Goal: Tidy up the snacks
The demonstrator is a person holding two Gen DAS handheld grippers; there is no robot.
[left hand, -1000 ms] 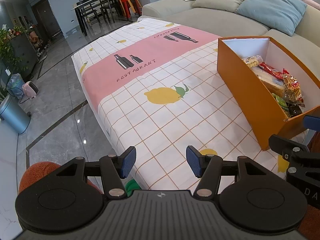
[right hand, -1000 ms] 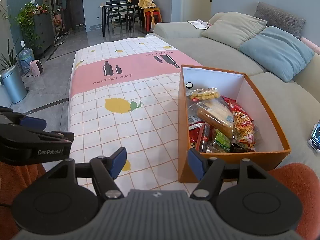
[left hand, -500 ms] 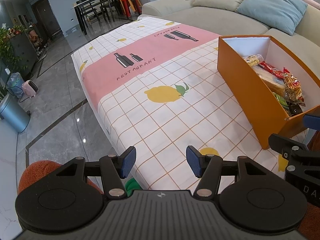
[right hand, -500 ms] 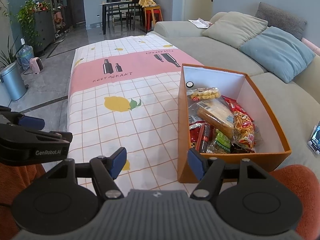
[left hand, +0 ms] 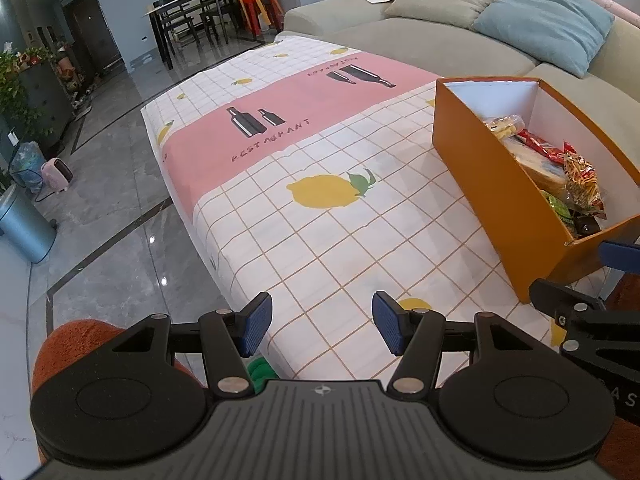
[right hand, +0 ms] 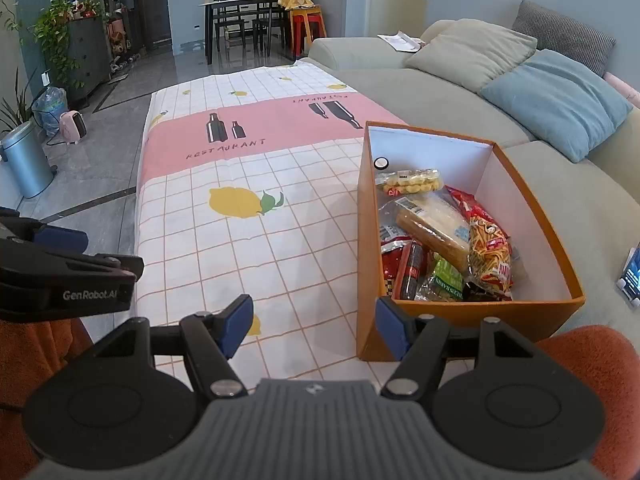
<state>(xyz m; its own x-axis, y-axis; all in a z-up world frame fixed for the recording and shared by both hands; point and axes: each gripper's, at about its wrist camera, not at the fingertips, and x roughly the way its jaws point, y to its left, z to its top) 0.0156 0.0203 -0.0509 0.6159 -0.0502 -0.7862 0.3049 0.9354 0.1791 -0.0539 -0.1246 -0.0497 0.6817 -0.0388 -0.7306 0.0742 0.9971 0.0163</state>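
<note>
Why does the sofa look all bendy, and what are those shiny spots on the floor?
Both wrist views use fisheye lenses, so in the right wrist view the sofa curves near the edges and the corners go dark; in the left wrist view the glossy floor shows small bright glints of reflected light; the orange box looks sharp, not blurry.

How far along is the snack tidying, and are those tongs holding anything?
It looks mostly done: the snack packets are piled inside the orange box, and none lie on the tablecloth. Nothing is in hand: the left tongs and right tongs are both open and empty, short of the box. Little seems left, perhaps straightening the pile.
</note>
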